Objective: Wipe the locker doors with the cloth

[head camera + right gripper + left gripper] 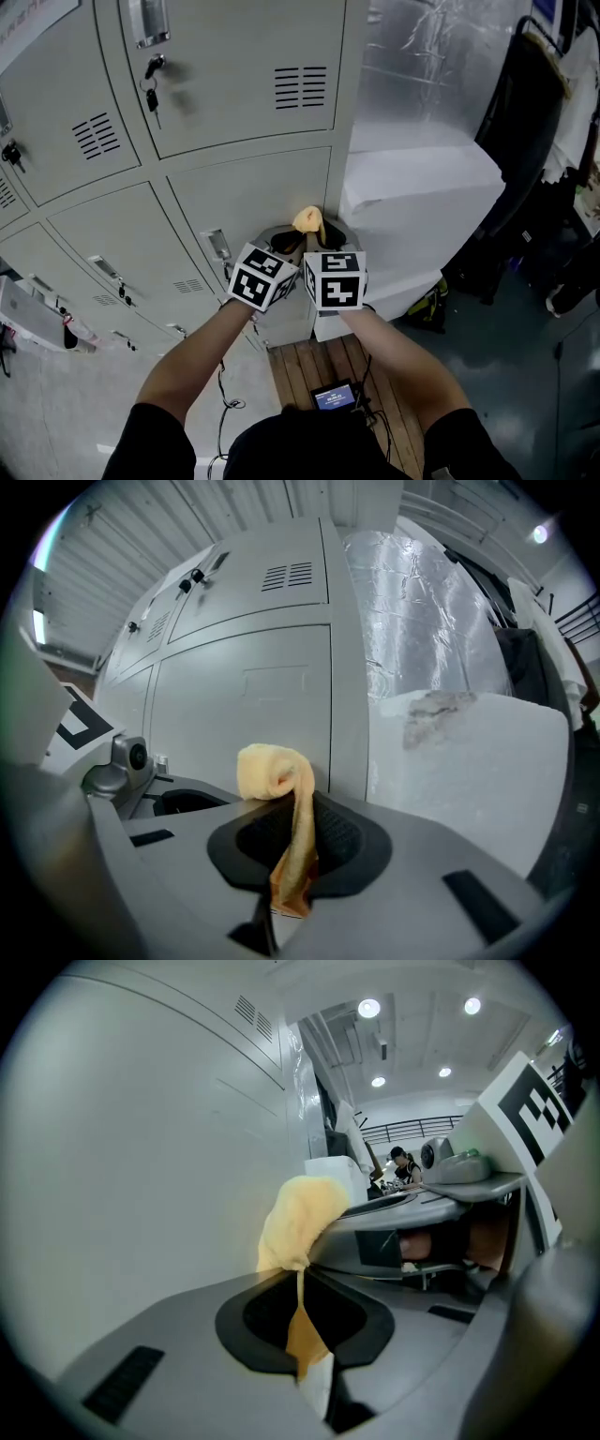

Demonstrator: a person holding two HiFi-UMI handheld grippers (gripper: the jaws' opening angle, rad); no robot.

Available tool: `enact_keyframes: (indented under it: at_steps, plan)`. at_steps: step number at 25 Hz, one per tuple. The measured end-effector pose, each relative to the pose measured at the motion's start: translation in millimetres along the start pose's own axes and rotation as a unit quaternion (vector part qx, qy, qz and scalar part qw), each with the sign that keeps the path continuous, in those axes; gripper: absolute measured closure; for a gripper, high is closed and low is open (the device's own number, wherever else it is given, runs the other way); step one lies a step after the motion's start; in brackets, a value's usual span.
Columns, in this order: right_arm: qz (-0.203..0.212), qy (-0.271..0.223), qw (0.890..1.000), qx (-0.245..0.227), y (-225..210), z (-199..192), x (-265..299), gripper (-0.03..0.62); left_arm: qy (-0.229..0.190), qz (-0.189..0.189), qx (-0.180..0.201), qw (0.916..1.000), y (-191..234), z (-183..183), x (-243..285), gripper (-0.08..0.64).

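1. Two bare forearms reach forward over a patch of wooden boards. On the boards lies a small dark device with a lit blue screen, whose print is too small to read.
2. Each gripper carries a white cube with black square markers, one on the left and one on the right. The patterns hold no letters.
3. The left gripper is smooth grey plastic with dark, pebbled pads. Its fingers are clenched on a thin fold of the cloth.
4. The right gripper is built the same. Its fingers are also pinched on the cloth, so the two grippers meet side by side on one piece.
5. The cloth is soft, pale yellow and nappy. It is pressed flat and looks more orange between the pads, and it bunches into a loose roll above them. The roll sits close against the locker door, near the door's right edge.
6. That door is flat, matt grey-beige sheet metal with a small recessed metal handle.
7. The door above it has rows of narrow vent slots, and a bunch of keys hangs from its lock.
8. To the right of the lockers stands a white, boxy block with a scuffed top.
9. Behind the block hangs a crinkled silvery sheet.
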State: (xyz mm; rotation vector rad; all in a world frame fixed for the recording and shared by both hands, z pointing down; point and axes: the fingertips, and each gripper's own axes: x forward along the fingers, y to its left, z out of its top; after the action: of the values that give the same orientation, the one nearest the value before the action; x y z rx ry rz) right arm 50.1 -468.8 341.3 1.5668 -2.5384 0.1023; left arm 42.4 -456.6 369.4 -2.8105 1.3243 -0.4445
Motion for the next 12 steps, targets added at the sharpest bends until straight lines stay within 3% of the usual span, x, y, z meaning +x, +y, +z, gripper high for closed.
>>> enact_keyframes:
  at_steps: [12]
  plan:
    - [-0.024, 0.001, 1.0, 0.005, -11.1, -0.2, -0.1, 0.529, -0.005, -0.028, 0.006, 0.9996, -5.4, 2.6, 9.3, 0.525]
